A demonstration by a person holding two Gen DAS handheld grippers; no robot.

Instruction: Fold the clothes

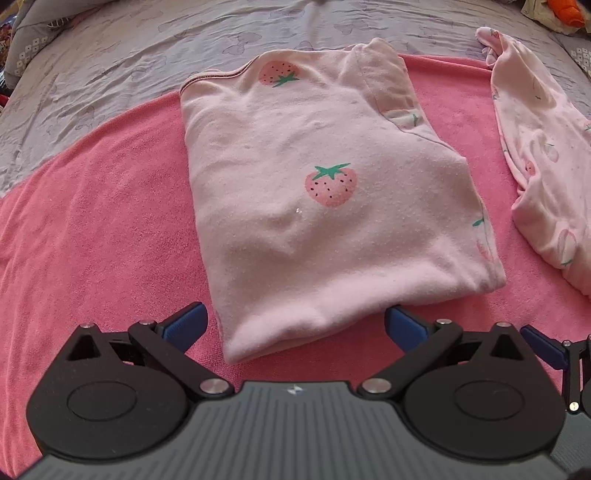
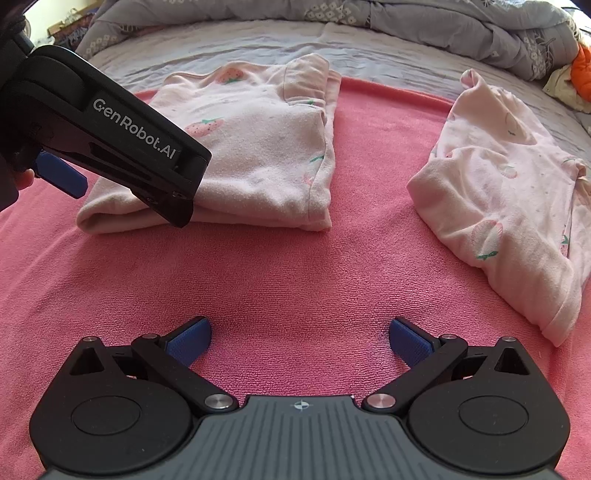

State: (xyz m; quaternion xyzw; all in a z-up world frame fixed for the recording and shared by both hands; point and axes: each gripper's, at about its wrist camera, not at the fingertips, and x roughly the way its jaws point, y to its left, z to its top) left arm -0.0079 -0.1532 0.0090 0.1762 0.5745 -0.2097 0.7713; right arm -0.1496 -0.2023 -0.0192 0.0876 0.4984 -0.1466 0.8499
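A pale pink top with strawberry prints (image 1: 295, 184) lies folded into a rectangle on a pink towel (image 1: 92, 221). My left gripper (image 1: 295, 325) stands open at its near folded edge, blue pads either side of the hem, holding nothing. A second pink strawberry garment (image 2: 509, 192) lies loosely folded to the right. My right gripper (image 2: 299, 343) is open over bare towel (image 2: 295, 277) between the two garments, nothing between its fingers. The folded top (image 2: 258, 147) shows at the left in the right wrist view, partly hidden by the left gripper's body (image 2: 110, 129).
The towel lies on a bed with a lilac-grey sheet (image 1: 147, 48). A bunched grey quilt (image 2: 443, 26) runs along the far side. Orange and cream items (image 2: 576, 77) sit at the far right. A hand (image 2: 22, 181) holds the left gripper.
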